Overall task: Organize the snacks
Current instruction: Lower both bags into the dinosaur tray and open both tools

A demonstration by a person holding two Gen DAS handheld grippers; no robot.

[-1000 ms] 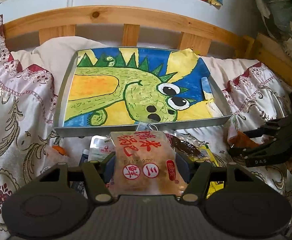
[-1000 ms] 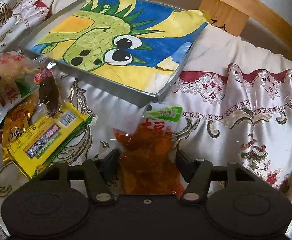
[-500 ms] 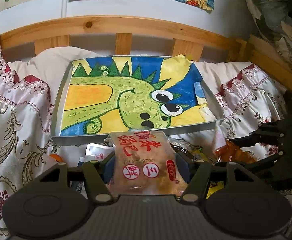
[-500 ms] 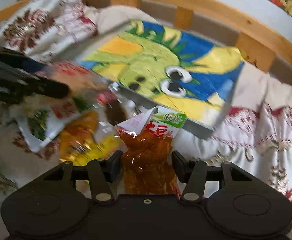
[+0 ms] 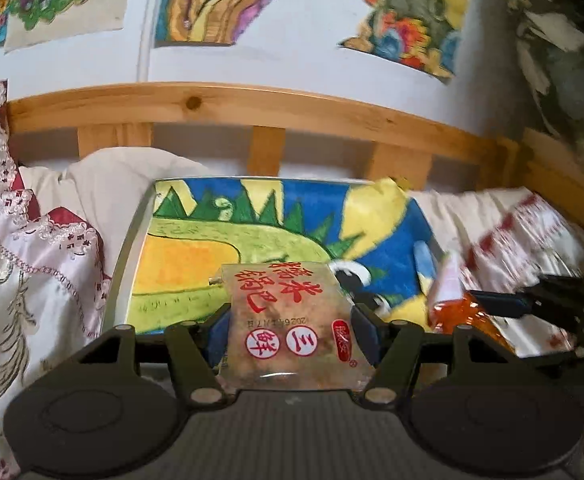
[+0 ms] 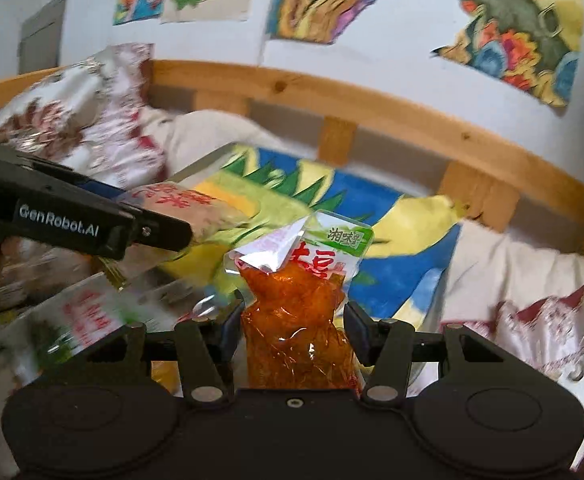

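Observation:
My left gripper (image 5: 289,330) is shut on a clear rice-cracker packet with red lettering (image 5: 287,320), held above the near edge of the metal tray (image 5: 125,264) lined with a green dinosaur drawing. My right gripper (image 6: 294,330) is shut on an orange bean-snack packet with a green top (image 6: 298,312), held in the air before the tray's (image 6: 201,162) right part. The right gripper and orange packet (image 5: 460,314) show at the right of the left wrist view. The left gripper and its cracker packet (image 6: 179,208) show at the left of the right wrist view.
The tray lies on a bed with a floral satin cover (image 5: 31,264) and white pillow (image 5: 103,176). A wooden headboard rail (image 5: 251,108) runs behind it, under paintings on the wall. More snack packets (image 6: 83,316) lie blurred on the cover at the lower left.
Both grippers have risen from the bed with their packets and moved toward the tray. The views now tilt up and show the wall.

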